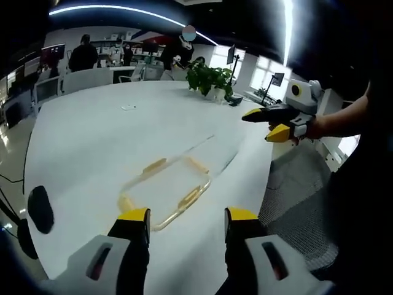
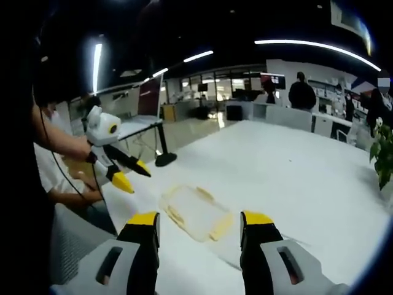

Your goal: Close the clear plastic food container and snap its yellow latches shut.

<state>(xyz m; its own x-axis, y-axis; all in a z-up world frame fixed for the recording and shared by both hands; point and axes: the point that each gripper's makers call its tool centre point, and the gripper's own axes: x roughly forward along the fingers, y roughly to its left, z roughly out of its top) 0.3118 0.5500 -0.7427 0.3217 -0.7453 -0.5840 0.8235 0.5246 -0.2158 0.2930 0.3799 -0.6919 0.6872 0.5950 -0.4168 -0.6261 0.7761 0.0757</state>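
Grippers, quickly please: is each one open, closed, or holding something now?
Left gripper: open, holding nothing, above the table near the container.
Right gripper: open, holding nothing.

White table [image 1: 92, 147]. Clear food container [image 1: 166, 190] with pale yellow latches [image 1: 155, 165] along edges. Left gripper [image 1: 186, 222]: yellow fingertips [image 1: 134, 214], black jaws, pale grey body. Right gripper [image 2: 199, 226]: same yellow tips, black jaws, grey body. Green leafy plant [image 1: 210, 78] in white pot. Dark ceiling with white strip lights [image 2: 316, 46]. Grey mesh chair [image 1: 304, 209].
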